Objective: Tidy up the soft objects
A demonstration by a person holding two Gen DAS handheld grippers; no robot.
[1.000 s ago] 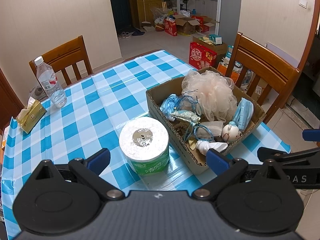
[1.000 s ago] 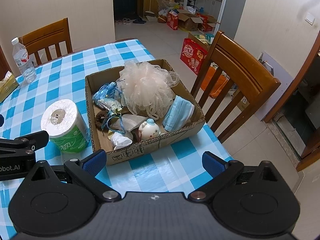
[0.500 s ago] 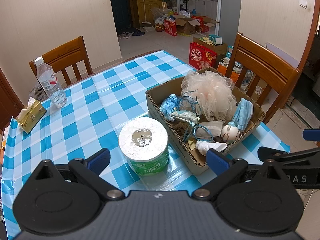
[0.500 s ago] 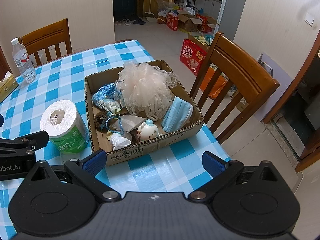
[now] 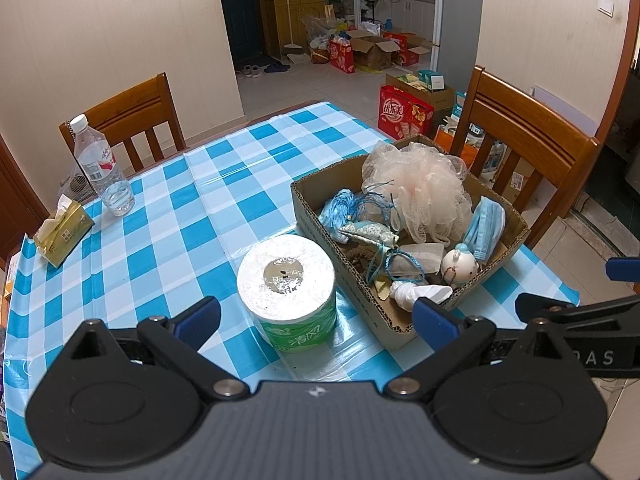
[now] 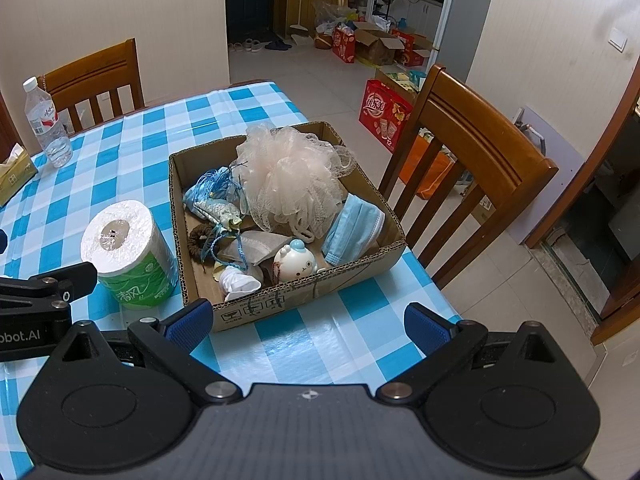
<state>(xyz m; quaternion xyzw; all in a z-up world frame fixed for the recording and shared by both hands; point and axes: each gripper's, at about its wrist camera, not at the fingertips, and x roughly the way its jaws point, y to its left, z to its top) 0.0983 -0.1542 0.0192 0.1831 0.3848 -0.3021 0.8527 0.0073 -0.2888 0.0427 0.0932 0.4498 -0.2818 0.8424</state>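
A cardboard box (image 6: 304,300) stands on the blue checked table and also shows in the left wrist view (image 5: 316,224). It holds a peach mesh bath pouf (image 6: 288,176), a blue face mask (image 6: 352,228), a small round toy figure (image 6: 296,264), a white rolled cloth (image 6: 238,282), blue string and pouches (image 6: 212,196). A toilet paper roll (image 5: 286,280) stands upright left of the box. My left gripper (image 5: 316,316) is open and empty just in front of the roll. My right gripper (image 6: 306,322) is open and empty in front of the box.
A water bottle (image 5: 102,168) and a yellow tissue pack (image 5: 60,232) stand at the far left of the table. Wooden chairs stand at the far side (image 5: 128,120) and the right side (image 6: 472,152). The table edge runs close to the right of the box.
Both grippers have drifted very slightly; the right wrist view has shifted a little so the box sits lower left. Nothing was grasped or moved.
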